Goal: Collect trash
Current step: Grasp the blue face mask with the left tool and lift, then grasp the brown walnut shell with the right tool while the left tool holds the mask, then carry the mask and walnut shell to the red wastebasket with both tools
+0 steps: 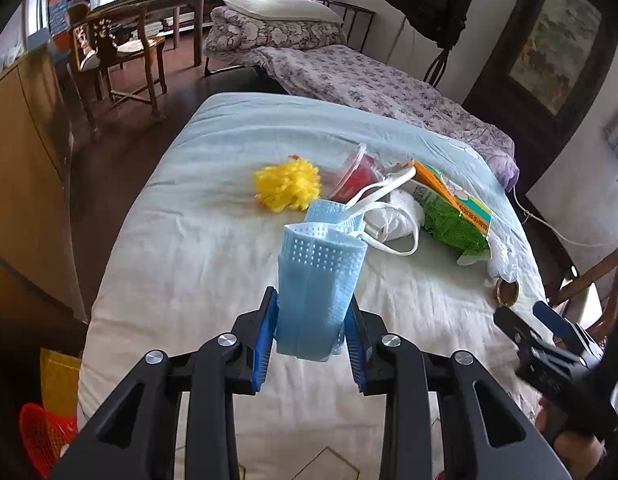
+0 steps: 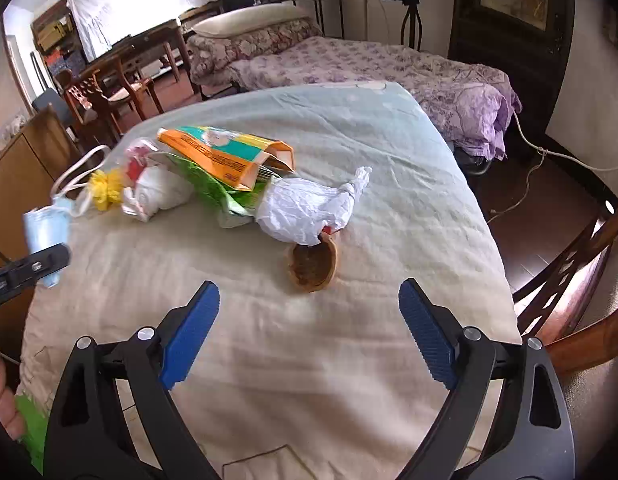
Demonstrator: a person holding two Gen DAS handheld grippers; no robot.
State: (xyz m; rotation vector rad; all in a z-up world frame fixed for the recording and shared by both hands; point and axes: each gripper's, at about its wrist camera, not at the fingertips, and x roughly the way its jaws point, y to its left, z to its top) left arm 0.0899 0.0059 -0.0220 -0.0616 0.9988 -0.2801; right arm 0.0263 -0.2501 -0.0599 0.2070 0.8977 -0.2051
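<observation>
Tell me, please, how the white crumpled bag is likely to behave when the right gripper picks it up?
The white bag looks thin and crinkled, so it will probably be light and floppy. Its twisted tail may dangle. It partly covers the brown bowl, which it might nudge.

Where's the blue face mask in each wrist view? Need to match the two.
Left wrist: blue face mask at centre, pinched between the left gripper pads, ear loops trailing toward the trash pile.
Right wrist: same mask at the far left edge, held up off the bed in the left gripper's dark finger.
Shared landmark: yellow pom-pom, just beyond the mask in both views.
</observation>
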